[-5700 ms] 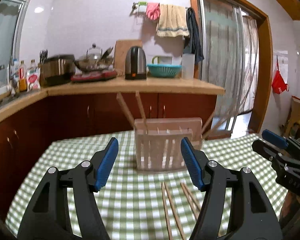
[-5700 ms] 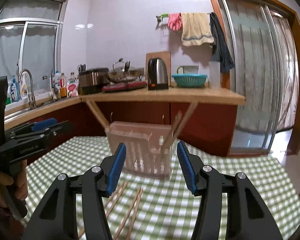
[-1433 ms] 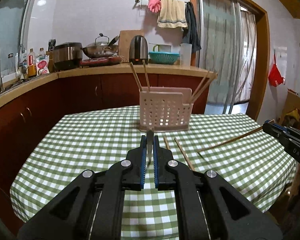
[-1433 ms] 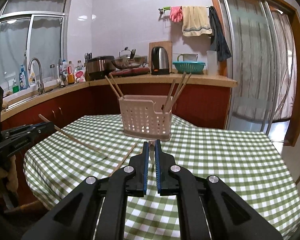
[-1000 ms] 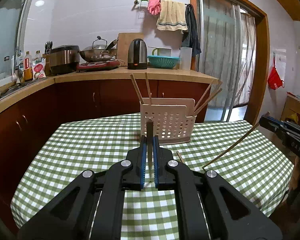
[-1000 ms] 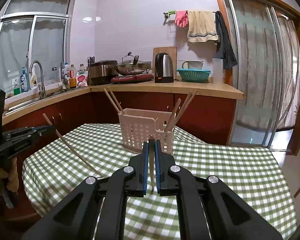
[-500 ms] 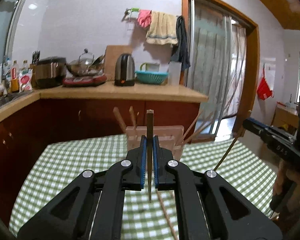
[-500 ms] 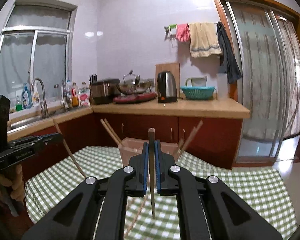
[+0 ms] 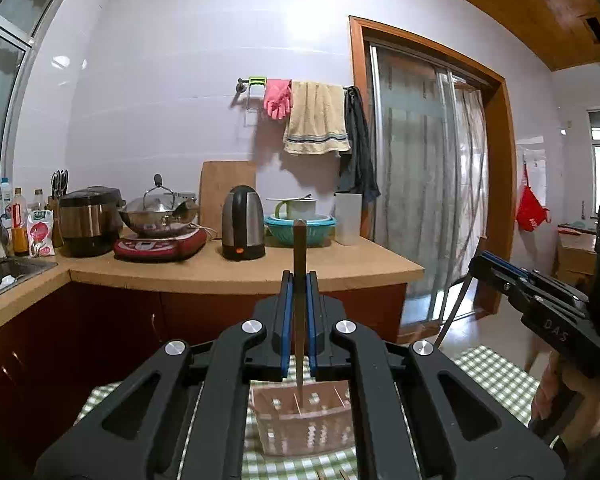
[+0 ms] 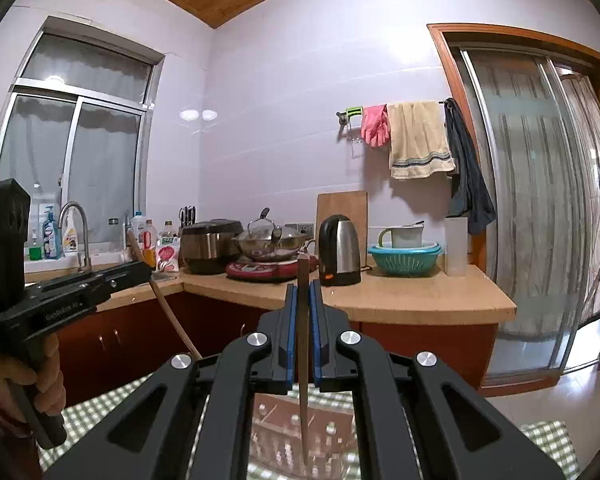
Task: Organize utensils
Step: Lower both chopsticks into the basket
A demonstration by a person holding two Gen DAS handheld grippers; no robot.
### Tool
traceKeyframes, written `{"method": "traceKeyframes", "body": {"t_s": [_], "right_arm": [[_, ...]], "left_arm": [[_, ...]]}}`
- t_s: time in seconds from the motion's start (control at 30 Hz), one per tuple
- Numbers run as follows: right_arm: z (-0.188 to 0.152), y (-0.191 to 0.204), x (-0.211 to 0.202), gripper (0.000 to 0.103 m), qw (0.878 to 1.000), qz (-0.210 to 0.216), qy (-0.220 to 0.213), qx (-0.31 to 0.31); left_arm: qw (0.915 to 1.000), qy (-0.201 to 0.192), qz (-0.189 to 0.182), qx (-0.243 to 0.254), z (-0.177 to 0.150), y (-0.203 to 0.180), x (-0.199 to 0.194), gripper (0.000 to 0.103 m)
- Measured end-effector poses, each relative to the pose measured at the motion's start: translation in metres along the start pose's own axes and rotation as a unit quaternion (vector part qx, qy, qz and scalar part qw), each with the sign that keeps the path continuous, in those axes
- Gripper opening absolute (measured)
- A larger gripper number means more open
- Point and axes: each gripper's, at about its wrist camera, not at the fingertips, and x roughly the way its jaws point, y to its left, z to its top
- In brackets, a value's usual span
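Observation:
My left gripper is shut on a wooden chopstick, held upright with its lower tip over the pink slotted utensil holder on the green checked table. My right gripper is shut on another chopstick, also upright, its tip down over the same holder. Each gripper shows in the other's view: the right one at the right, the left one at the left, each with its chopstick slanting down.
The green checked tablecloth lies below. Behind stands a wooden counter with a kettle, wok, rice cooker and teal bowls. A sink is at the left, a sliding door at the right.
Both grippers have risen and moved forward over the holder, each carrying its chopstick. The holder has dropped to the bottom of both views, and the chopstick tips now point into it.

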Motion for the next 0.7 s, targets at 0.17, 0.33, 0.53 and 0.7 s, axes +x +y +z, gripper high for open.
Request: {"method": "traceKeyframes", "body": {"t_s": [0.17, 0.33, 0.53, 0.7], "right_arm": [[-0.006, -0.008, 0.032, 0.007, 1.0, -0.005, -0.004, 0.004], [-0.034, -0.016, 0.063, 0.007, 0.999, -0.007, 0.03, 0.023], [-0.07, -0.015, 0.082, 0.007, 0.997, -0.008, 0.073, 0.027], [-0.079, -0.011, 0.087, 0.007, 0.996, -0.012, 0.091, 0.016]], "left_arm": [[0.9997, -0.002, 0.021, 0.015, -0.007, 0.004, 0.033, 0.007], [0.9993, 0.034, 0.017, 0.0, -0.035, 0.013, 0.064, 0.007], [0.997, 0.076, 0.011, -0.01, -0.064, 0.021, 0.085, 0.007], [0.9943, 0.104, 0.01, -0.021, -0.079, 0.028, 0.096, 0.009]]}}
